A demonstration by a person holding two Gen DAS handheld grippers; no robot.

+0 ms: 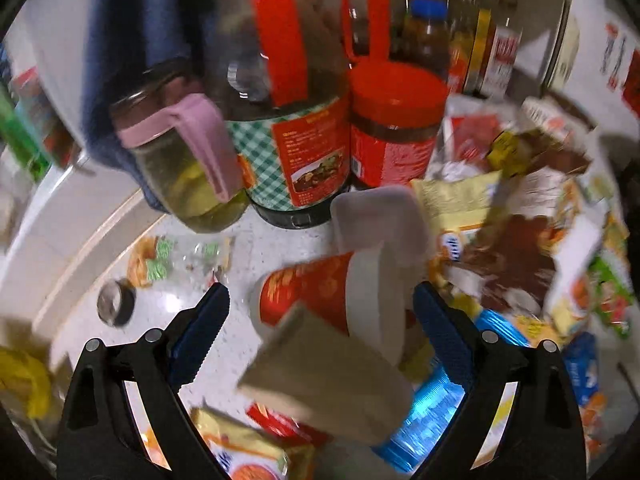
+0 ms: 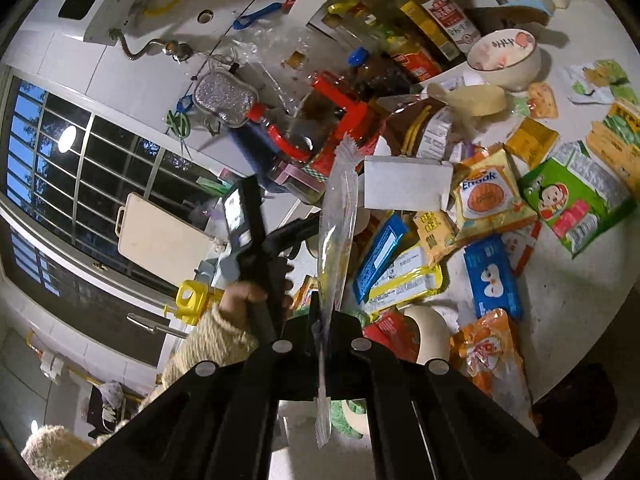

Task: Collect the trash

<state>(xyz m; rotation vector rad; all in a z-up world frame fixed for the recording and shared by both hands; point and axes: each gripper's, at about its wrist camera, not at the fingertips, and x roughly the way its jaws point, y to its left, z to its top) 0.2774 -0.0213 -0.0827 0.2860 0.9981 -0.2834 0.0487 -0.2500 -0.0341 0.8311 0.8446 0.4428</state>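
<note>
My left gripper is open, its blue pads spread wide above the speckled counter. Between and below them lie a tipped red paper cup and a blurred grey cardboard box; neither pad touches them. My right gripper is shut on a long clear plastic wrapper, which sticks up and forward from the jaws above the littered counter. Snack wrappers cover the counter to the right. A hand in a cream sleeve grips the other tool's handle at the left.
Jars and bottles stand at the back: a glass jar with a pink clip, a checked-label jug and a red-lidded jar. A bowl sits far right. A small tin lies left. Window and cutting board are beyond the edge.
</note>
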